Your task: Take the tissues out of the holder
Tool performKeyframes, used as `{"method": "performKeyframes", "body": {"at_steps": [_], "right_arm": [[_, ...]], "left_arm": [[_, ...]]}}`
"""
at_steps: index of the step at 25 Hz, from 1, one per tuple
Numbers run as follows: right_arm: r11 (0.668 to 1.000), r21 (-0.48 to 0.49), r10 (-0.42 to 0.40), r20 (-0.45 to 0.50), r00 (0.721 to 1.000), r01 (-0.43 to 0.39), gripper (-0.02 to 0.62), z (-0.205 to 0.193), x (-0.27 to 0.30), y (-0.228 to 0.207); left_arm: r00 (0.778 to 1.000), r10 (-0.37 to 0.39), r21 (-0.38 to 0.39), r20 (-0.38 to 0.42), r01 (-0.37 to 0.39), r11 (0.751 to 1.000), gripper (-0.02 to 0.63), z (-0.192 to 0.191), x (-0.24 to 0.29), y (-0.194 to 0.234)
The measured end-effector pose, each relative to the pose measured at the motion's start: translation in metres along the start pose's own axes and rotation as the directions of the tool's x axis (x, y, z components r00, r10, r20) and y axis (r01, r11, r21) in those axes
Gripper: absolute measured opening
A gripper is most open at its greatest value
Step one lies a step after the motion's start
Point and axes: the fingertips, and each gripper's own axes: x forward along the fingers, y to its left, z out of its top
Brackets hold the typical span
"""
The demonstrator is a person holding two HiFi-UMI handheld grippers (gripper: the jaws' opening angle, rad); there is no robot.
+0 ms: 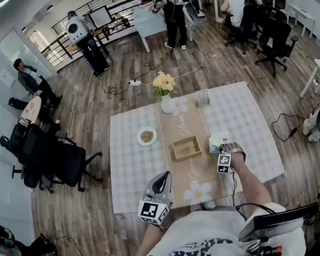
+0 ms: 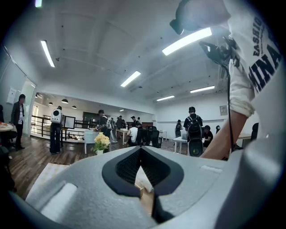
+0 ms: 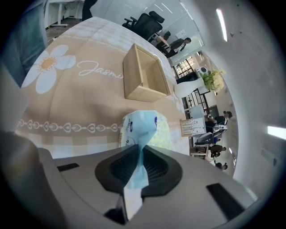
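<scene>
The wooden holder (image 1: 187,156) stands in the middle of the beige runner, and its inside (image 3: 134,85) looks empty in the right gripper view. My right gripper (image 3: 142,154) is shut on a light blue tissue pack (image 3: 142,129), which hangs from the jaws. This pack is just over a green-patterned pack (image 3: 163,132) lying on the table to the right of the holder. In the head view the right gripper (image 1: 220,147) sits at those tissues (image 1: 216,139). My left gripper (image 1: 161,179) hovers level over the near table edge, its jaws together with nothing held.
A vase of yellow flowers (image 1: 166,93), a small plate of snacks (image 1: 147,136) and a clear card stand (image 1: 202,97) sit on the far half of the table (image 1: 131,177). Office chairs (image 1: 56,156) stand to the left. People move about at the back of the room.
</scene>
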Motion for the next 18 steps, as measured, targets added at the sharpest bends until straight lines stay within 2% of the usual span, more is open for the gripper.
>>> {"method": "performKeyframes", "body": {"at_steps": [11,14,16,18], "right_arm": [[1.000,0.007,0.028,-0.013,1.000,-0.028,0.043,-0.003,-0.002,0.007],[1.000,0.020,0.020,-0.013,1.000,-0.020,0.066,-0.001,-0.011,0.018],[0.998,0.036,0.045,-0.006,0.999,-0.045,0.090,0.001,-0.017,0.035],[0.992,0.070,0.103,0.012,0.995,-0.104,0.103,0.002,-0.026,0.056]], "left_arm": [[1.000,-0.015,-0.005,0.000,0.015,1.000,-0.002,0.000,0.020,-0.013],[1.000,-0.023,-0.010,0.003,0.023,1.000,-0.002,0.003,0.024,-0.016],[0.999,-0.032,-0.010,0.007,0.032,0.999,-0.002,0.003,0.028,-0.020],[0.999,-0.042,-0.009,0.013,0.042,0.999,-0.002,0.004,0.033,-0.026]]}}
